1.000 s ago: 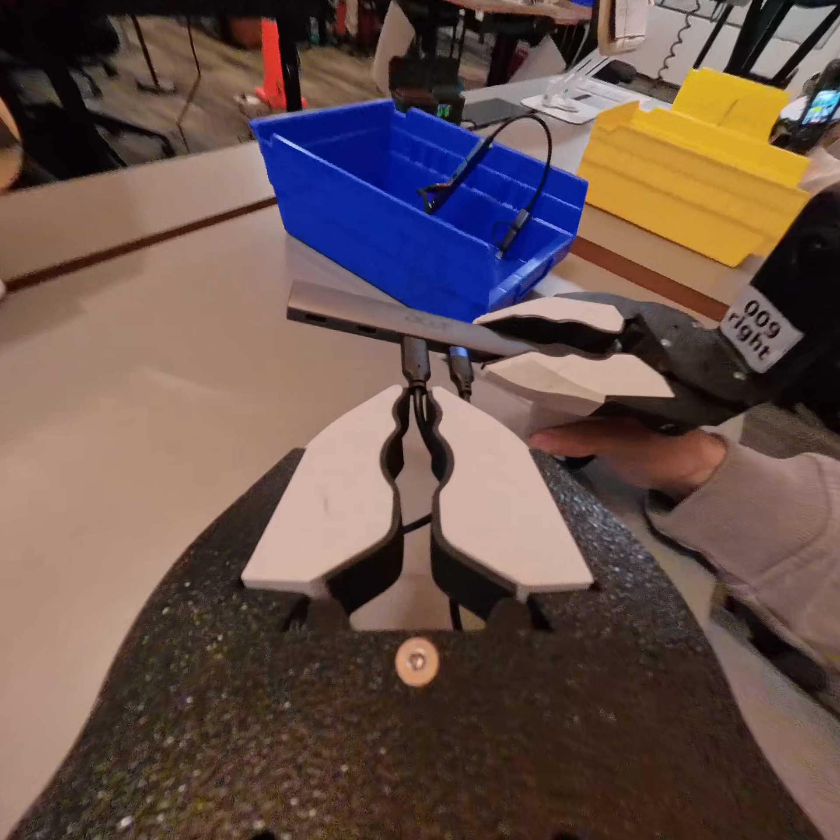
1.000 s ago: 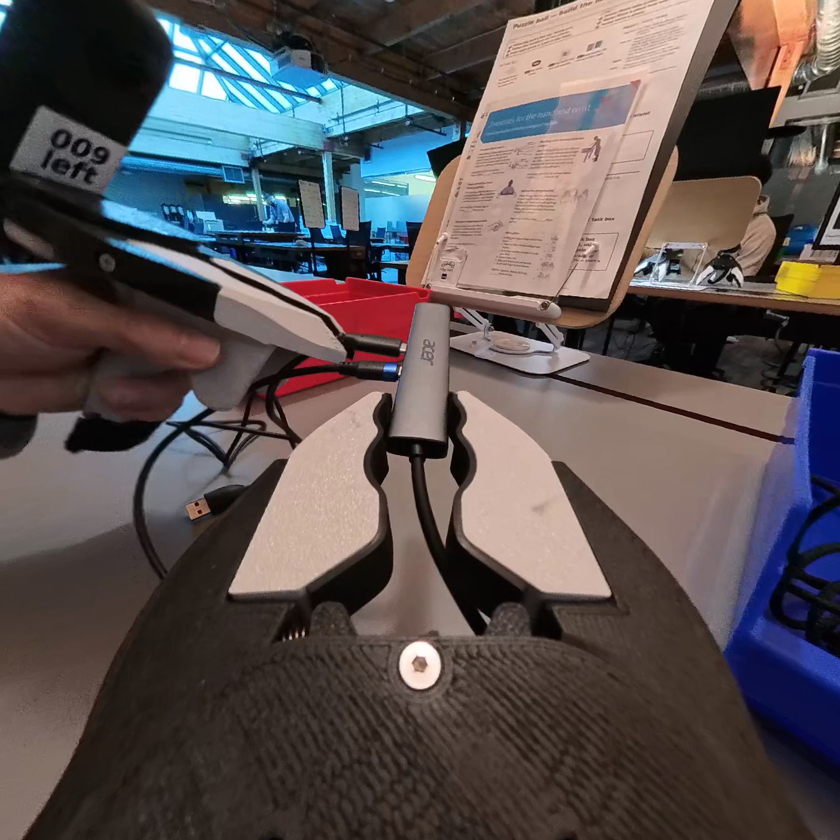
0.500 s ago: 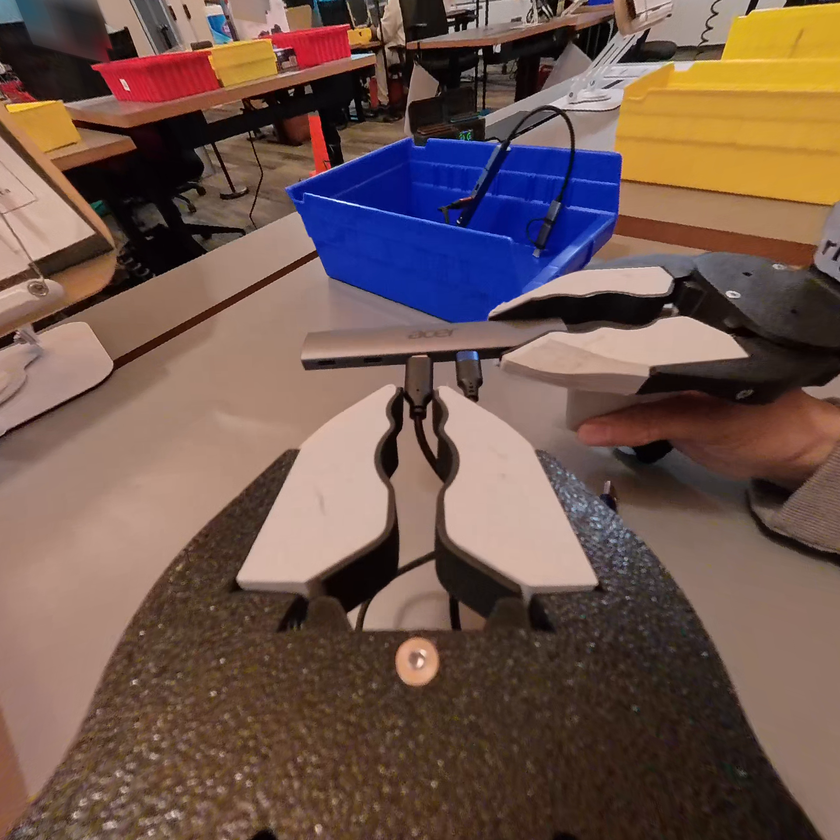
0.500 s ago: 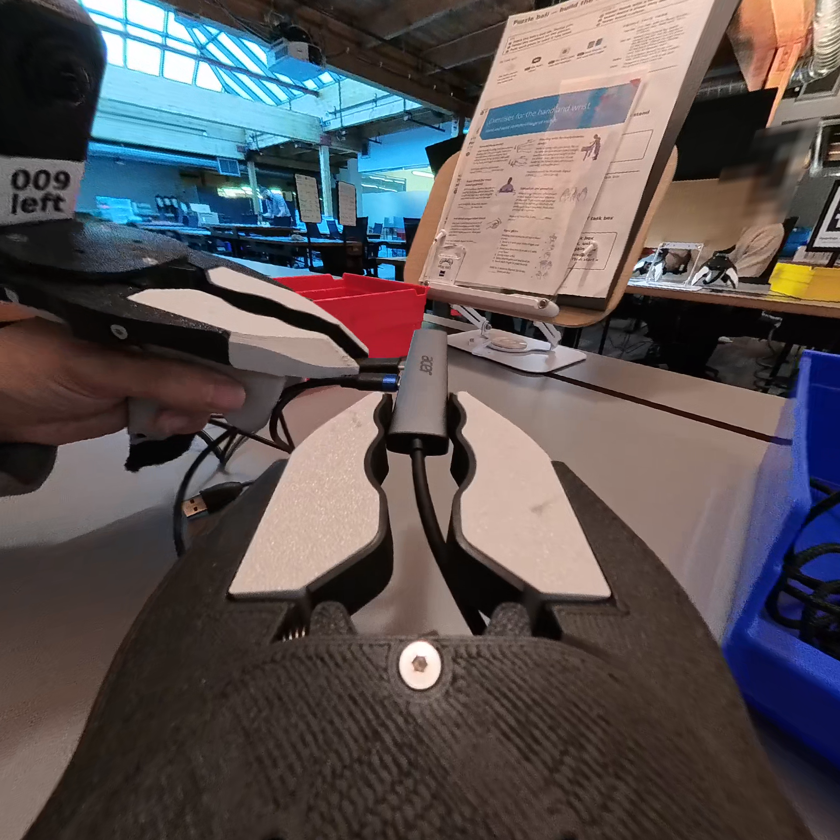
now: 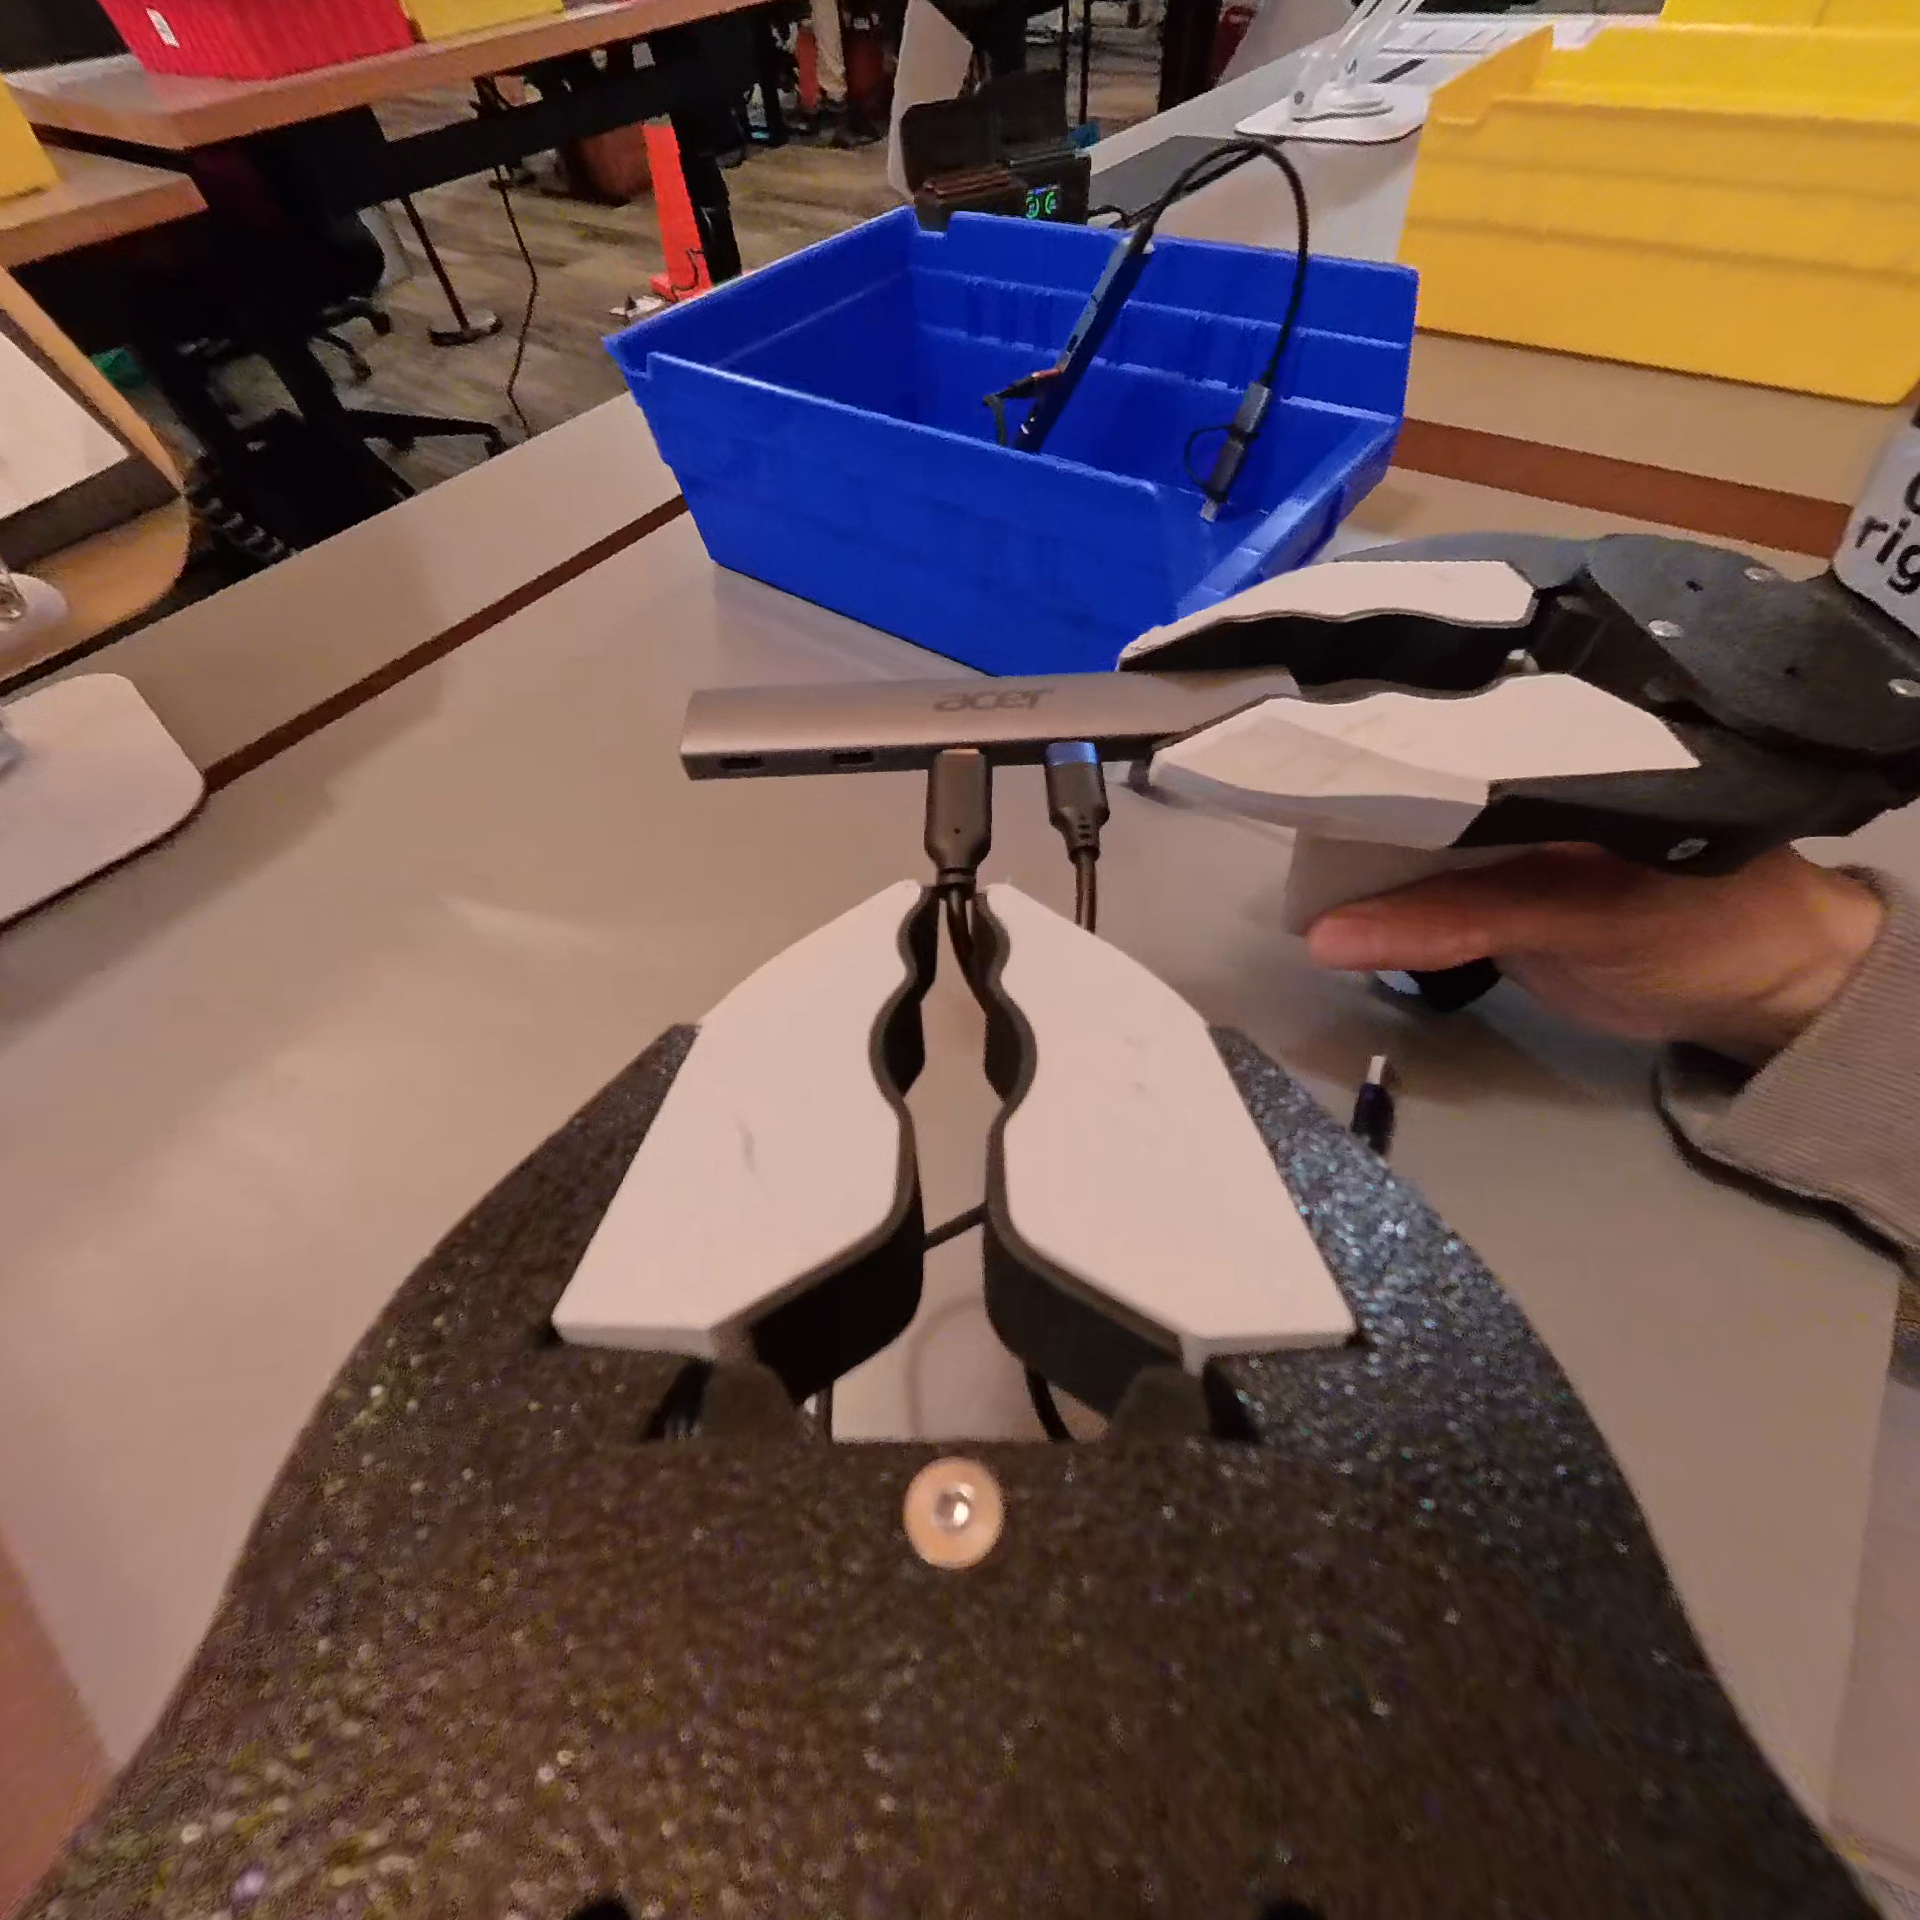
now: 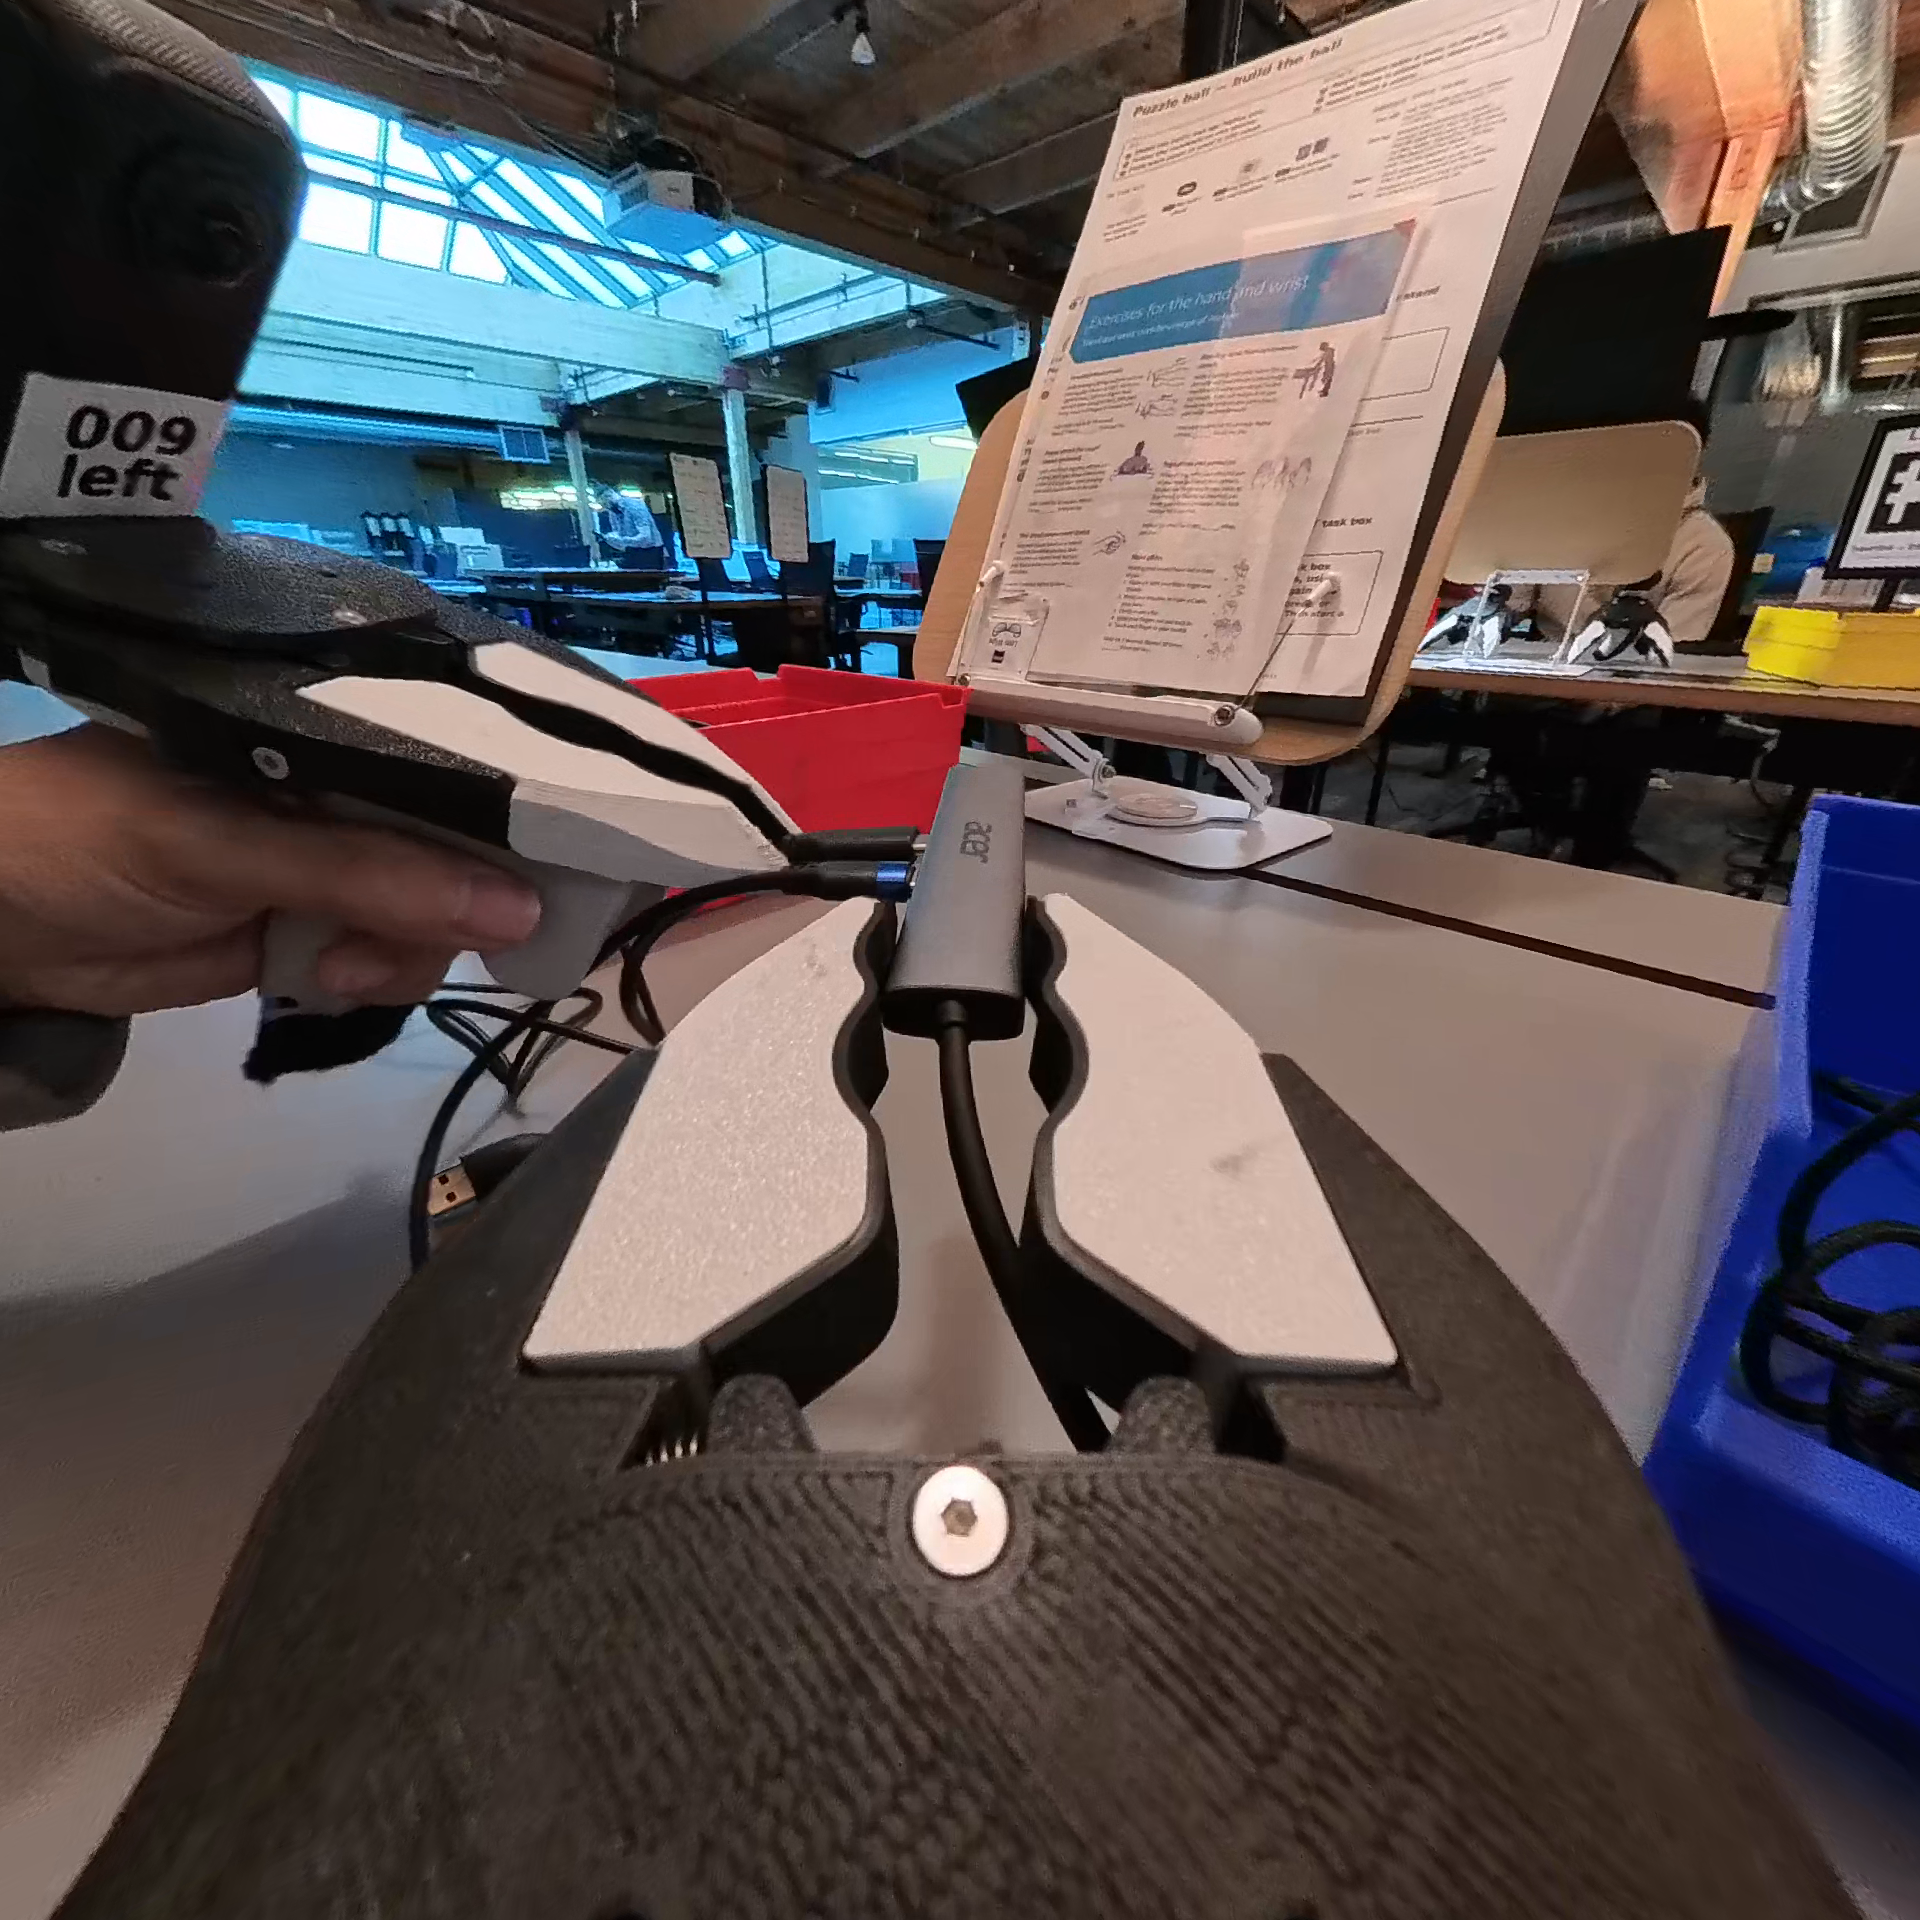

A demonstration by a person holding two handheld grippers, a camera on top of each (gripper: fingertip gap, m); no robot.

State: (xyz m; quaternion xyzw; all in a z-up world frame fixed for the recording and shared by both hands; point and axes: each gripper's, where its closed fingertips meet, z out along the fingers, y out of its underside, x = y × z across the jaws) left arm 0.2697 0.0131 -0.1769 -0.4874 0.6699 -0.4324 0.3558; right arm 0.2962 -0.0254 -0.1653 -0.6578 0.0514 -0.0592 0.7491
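The left gripper (image 5: 954,914) is pinched narrowly on a black cable (image 5: 953,940) just below its plug (image 5: 956,805), which sits in the side of a grey hub (image 5: 935,717). Beside it a blue-tipped plug (image 5: 1070,790) is also seated. The right gripper (image 6: 956,925) clamps the hub's cable end, holding it level above the table (image 5: 364,935), seemingly to brace it. Behind stands a blue bin (image 5: 883,488) with cables inside.
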